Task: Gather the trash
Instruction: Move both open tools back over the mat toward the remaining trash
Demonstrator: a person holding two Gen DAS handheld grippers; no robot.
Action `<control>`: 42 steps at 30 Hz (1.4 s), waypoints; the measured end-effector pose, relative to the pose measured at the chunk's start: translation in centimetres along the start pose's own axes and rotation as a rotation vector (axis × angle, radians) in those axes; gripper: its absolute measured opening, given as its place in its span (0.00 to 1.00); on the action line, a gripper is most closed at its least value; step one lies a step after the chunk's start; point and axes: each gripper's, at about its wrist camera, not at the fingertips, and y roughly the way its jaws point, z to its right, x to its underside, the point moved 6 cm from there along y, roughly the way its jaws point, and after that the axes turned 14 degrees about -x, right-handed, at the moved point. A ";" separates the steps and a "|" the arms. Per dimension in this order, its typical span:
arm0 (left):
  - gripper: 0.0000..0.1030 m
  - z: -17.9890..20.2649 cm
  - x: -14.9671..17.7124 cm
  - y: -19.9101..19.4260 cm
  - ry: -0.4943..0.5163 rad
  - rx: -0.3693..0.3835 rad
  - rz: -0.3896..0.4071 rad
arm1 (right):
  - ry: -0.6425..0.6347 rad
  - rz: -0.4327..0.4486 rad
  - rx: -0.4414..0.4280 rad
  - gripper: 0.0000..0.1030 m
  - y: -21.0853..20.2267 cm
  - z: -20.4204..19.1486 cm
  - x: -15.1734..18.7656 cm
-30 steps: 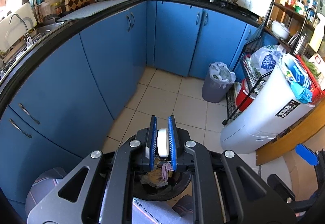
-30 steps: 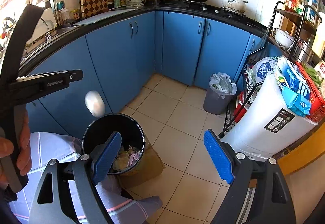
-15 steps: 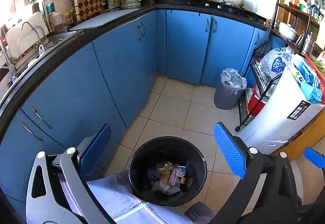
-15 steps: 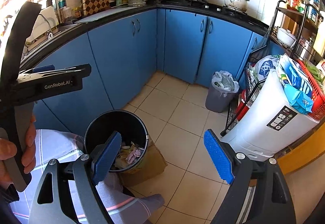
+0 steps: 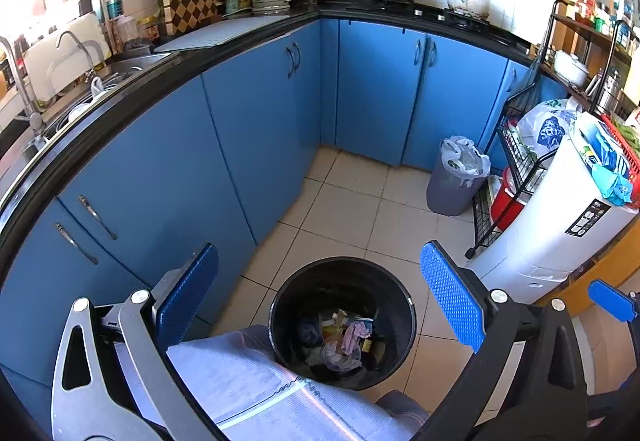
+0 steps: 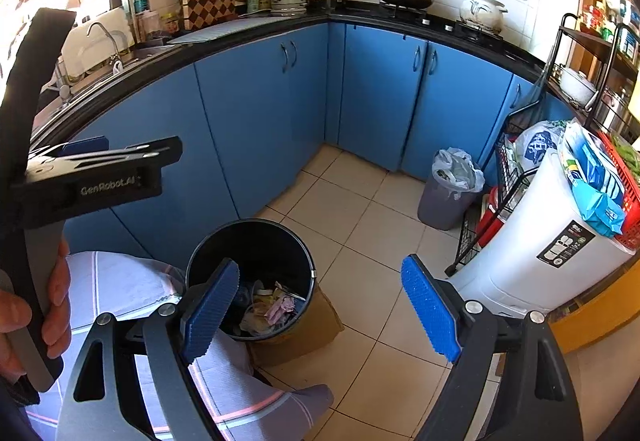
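Kitchen floor, lower centre: black trash bin (image 5: 343, 317) holds crumpled waste. Left hand-held gripper (image 5: 320, 301), clamped on white item a second ago, now spread wide, empty; item deposited. Right hand-held gripper (image 6: 320, 305) also apart.

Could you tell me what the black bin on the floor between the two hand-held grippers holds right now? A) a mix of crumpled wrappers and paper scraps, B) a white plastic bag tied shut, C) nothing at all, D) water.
A: in the left wrist view the black bin stands open with crumpled wrappers and paper scraps lying at its bottom, and the right wrist view shows the same litter inside.
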 end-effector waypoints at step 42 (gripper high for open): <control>0.96 -15.8 20.8 -12.5 -0.271 -0.248 -0.179 | -0.286 -0.139 -0.347 0.79 -2.0 -17.3 10.3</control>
